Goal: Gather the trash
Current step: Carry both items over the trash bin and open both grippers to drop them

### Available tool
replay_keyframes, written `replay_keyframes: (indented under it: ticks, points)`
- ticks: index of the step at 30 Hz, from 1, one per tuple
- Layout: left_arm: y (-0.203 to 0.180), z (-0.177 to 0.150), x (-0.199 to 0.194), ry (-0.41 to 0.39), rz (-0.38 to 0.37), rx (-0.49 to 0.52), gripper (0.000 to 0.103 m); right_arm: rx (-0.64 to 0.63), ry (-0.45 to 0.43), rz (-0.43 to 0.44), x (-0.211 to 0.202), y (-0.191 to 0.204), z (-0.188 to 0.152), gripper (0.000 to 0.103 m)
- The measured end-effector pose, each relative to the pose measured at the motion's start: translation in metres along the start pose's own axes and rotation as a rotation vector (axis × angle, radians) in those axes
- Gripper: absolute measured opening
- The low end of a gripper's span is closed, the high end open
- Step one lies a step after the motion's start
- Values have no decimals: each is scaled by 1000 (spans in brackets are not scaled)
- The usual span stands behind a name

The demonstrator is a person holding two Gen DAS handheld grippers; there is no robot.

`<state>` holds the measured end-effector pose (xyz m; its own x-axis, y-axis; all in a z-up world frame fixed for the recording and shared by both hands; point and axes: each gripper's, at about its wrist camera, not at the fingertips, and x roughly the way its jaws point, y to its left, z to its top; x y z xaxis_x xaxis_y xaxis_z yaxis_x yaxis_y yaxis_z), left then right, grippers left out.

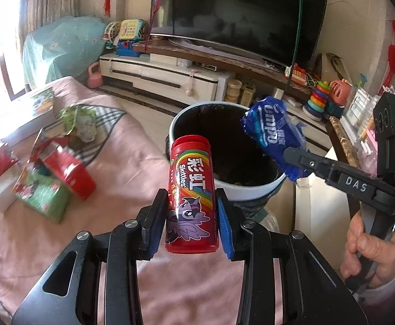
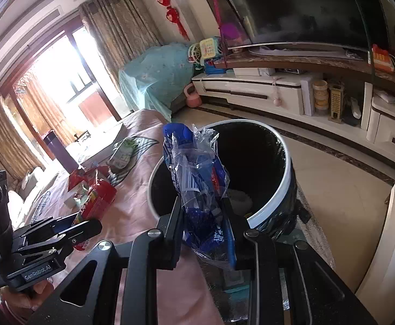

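Note:
My left gripper (image 1: pixel 190 211) is shut on a red Skittles tube (image 1: pixel 190 189), held upright just short of the near rim of the round bin (image 1: pixel 251 192). The bin is white-rimmed and dark inside. In the left wrist view my right gripper (image 1: pixel 292 154) comes in from the right, shut on a crumpled blue Tempo tissue wrapper (image 1: pixel 270 132) that hangs over the bin's right side. In the right wrist view the blue wrapper (image 2: pixel 197 178) is pinched in my right gripper (image 2: pixel 201 214) above the bin (image 2: pixel 284 189). The left gripper (image 2: pixel 86 227) with the red tube (image 2: pixel 97 200) shows at the left.
On the pink cloth (image 1: pixel 111 216) lie a red box (image 1: pixel 70 170), a green carton (image 1: pixel 46 195), a white box (image 1: pixel 1 192) and a green packet (image 1: pixel 81 122). Behind the bin stand a TV stand (image 1: pixel 170 75), a television (image 1: pixel 240 13) and toys (image 1: pixel 318 100). A hand (image 1: pixel 370 252) holds the right gripper's handle.

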<state>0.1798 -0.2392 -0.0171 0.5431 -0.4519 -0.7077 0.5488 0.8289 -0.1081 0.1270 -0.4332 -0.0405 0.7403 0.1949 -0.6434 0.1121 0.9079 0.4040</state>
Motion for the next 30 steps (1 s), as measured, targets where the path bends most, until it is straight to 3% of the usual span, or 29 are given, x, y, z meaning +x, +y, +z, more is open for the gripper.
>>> replay_keyframes:
  ticks: [30]
  points:
    - [-21,47,77,76,-43,25,34,42,73,-36,38,-41,35,27]
